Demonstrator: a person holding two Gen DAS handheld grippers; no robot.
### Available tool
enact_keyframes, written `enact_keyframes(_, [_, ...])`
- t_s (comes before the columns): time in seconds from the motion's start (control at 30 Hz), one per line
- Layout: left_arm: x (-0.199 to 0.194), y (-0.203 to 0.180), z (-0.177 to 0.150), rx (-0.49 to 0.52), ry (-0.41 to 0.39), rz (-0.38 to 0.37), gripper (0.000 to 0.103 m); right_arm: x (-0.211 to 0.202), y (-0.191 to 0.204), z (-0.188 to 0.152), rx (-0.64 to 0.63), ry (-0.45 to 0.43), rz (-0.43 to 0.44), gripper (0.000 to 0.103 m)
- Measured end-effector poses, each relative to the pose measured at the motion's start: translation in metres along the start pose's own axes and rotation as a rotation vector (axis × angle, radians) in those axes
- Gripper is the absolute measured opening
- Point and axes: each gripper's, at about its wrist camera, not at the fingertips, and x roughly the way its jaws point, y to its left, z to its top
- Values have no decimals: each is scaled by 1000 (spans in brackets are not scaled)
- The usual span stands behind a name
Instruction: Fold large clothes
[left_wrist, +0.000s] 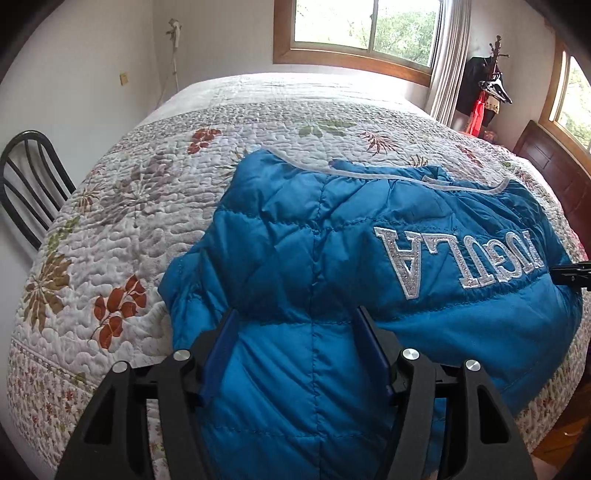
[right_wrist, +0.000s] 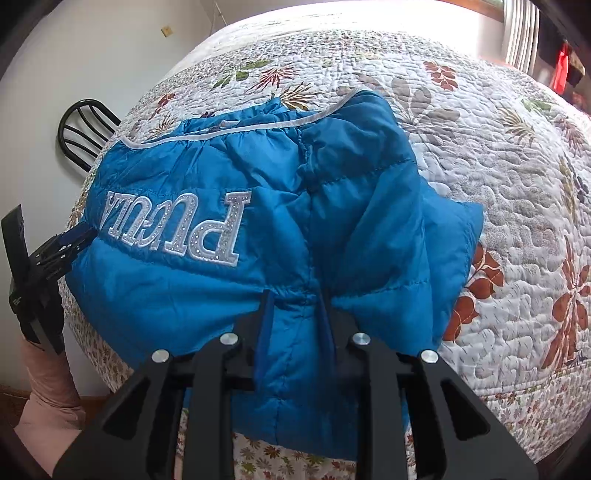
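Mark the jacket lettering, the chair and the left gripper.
jacket lettering (right_wrist: 177, 230), right wrist view, on the letter U.
chair (left_wrist: 27, 181), left wrist view, on its backrest.
left gripper (left_wrist: 295, 323), left wrist view, between its fingertips.

Jacket lies on bed; chair beside bed

Both wrist cameras sit low at the foot of the bed, looking along their fingers toward the windowed wall. Each hangs close over the blue quilted jacket, the left from its left, the right opposite; both share its lettering.
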Motion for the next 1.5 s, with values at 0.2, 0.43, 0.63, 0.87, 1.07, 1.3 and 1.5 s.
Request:
enact_keyframes(0.2, [-37, 22, -10, -59, -10, 47, 71, -29, 4, -11, -8, 5, -44, 27])
enact_keyframes(0.43, [-48, 58, -46, -189, 58, 33, 76, -37, -3, -20, -7, 32, -71, 27])
enact_keyframes(0.63, [-35, 58, -68, -280, 96, -151, 79, -34, -5, -23, -4, 61, -93, 25])
enact_keyframes(0.87, [-26, 51, -68, -313, 86, -156, 90, -38, -1, -25, -12, 54, -55, 26])
enact_keyframes(1.07, [-26, 54, -77, -380, 140, -159, 90, -23, 8, -25, -21, 104, -115, 24])
enact_keyframes(1.3, [-15, 55, -85, -453, 154, -227, 90, -22, 3, -33, -11, 126, -141, 23])
enact_keyframes(1.5, [-3, 54, -79, -479, 148, -258, 94, -7, -4, -39, -6, 157, -135, 23])
